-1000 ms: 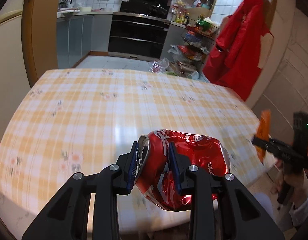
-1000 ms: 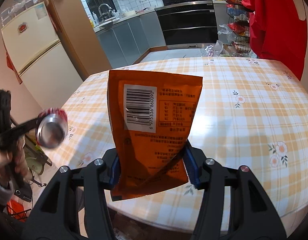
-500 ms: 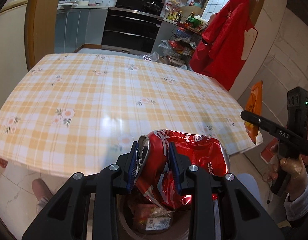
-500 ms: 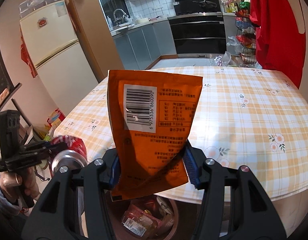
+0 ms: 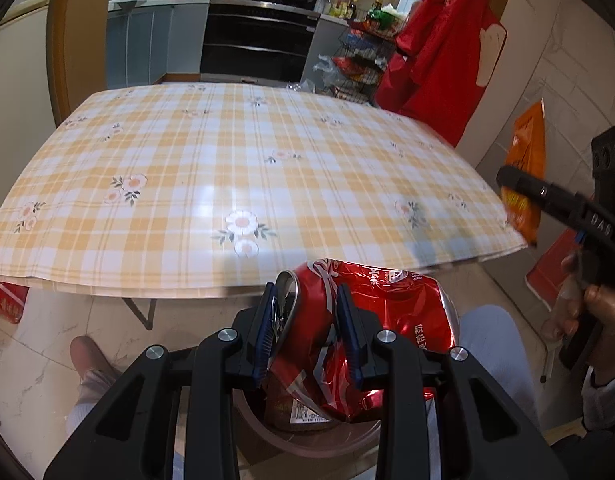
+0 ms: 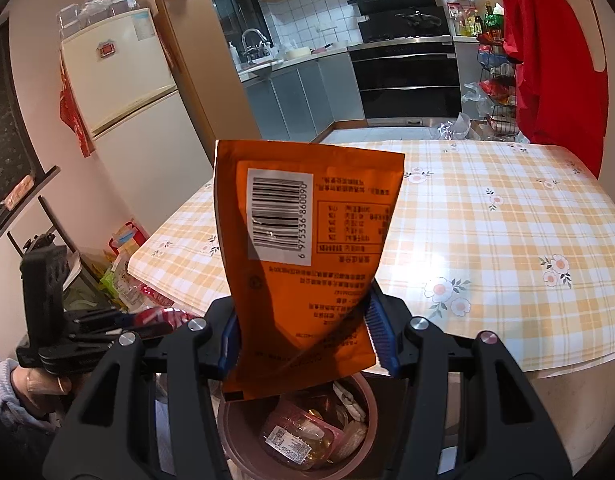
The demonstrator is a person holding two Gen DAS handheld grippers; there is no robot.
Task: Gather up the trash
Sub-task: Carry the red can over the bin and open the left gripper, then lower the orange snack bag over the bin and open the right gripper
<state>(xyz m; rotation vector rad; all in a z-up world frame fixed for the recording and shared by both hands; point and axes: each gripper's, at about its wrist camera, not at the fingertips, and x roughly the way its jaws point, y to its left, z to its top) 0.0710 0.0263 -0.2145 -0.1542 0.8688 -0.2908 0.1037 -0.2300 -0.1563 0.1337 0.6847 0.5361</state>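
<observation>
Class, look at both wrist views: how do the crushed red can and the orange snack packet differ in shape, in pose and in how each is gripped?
The crushed red can is dented metal with bulk; the orange snack packet is a flat pouch bearing a barcode. The can lies sideways across the left gripper, clamped near its top end; the packet stands upright in the right gripper, pinched at its lower part. Both are held above the brown bin, which already holds wrappers.
</observation>
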